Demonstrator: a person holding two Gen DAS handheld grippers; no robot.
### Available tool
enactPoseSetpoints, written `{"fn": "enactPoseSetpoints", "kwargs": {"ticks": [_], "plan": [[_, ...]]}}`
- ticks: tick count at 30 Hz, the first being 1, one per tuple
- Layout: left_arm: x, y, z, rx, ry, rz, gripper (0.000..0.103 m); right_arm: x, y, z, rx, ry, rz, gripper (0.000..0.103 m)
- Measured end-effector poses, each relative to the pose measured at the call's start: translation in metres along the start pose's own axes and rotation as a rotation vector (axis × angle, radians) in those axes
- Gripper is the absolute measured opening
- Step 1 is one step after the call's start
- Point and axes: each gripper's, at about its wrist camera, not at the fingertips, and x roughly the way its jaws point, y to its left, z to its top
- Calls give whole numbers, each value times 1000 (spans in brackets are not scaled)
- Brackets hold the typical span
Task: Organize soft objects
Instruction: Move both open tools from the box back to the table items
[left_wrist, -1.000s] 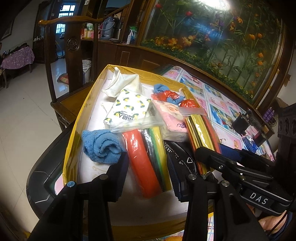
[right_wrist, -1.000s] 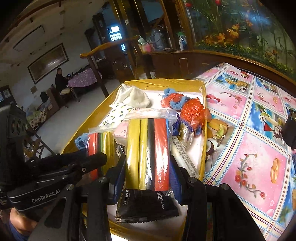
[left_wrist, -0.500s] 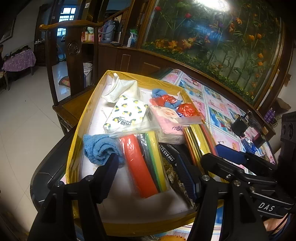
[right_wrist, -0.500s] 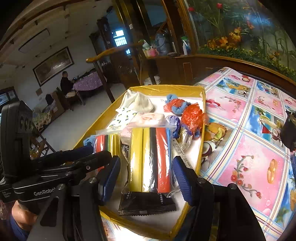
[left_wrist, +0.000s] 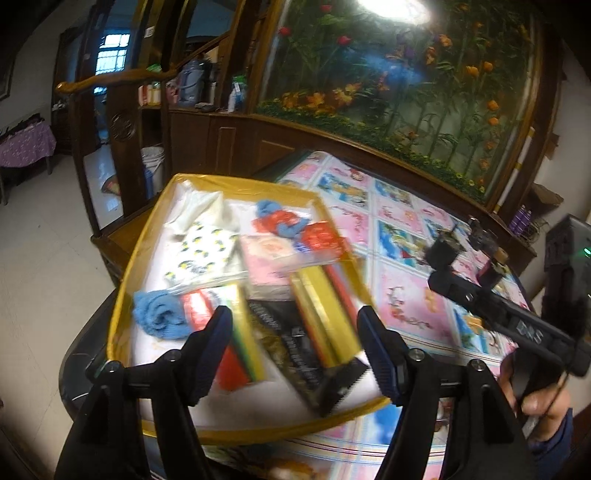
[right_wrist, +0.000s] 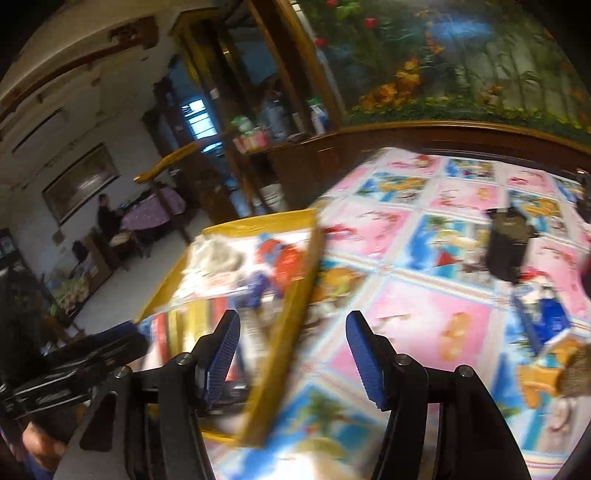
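Item: gold-rimmed tray (left_wrist: 127, 266) of soft goods, on the tabletop's (right_wrist: 424, 317) near left edge.
Contents: blue cloth roll (left_wrist: 159, 317), two striped packs (left_wrist: 325, 317).
My left claw (left_wrist: 293, 332) and right claw (right_wrist: 293, 334): both released, jaws just widened, nothing between them.
Risk, as I judge it: the tray overhangs; a knock could tip it.
Room: cartoon-print cloth, wooden chair, flower mural, tiled floor.
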Motion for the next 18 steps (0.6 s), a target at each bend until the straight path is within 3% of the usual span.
{"fn": "enactPoseSetpoints", "kwargs": {"ticks": [5,8,11,15,18], "plan": [[7,-56,-10,109,27,-88,73,-23,-87,14,145,-27,-188,74],[18,-87,-24,177,75,-144,73,-27,-142,15,261,-3,-325,74],[26,-108,-37,229,109,-175,73,-19,-177,15,324,45,-383,74],[32,-118,-47,247,142,-199,73,0,-181,15,264,100,-453,74],[32,-116,-48,246,147,-196,73,4,-162,12,195,132,-381,75]]}}
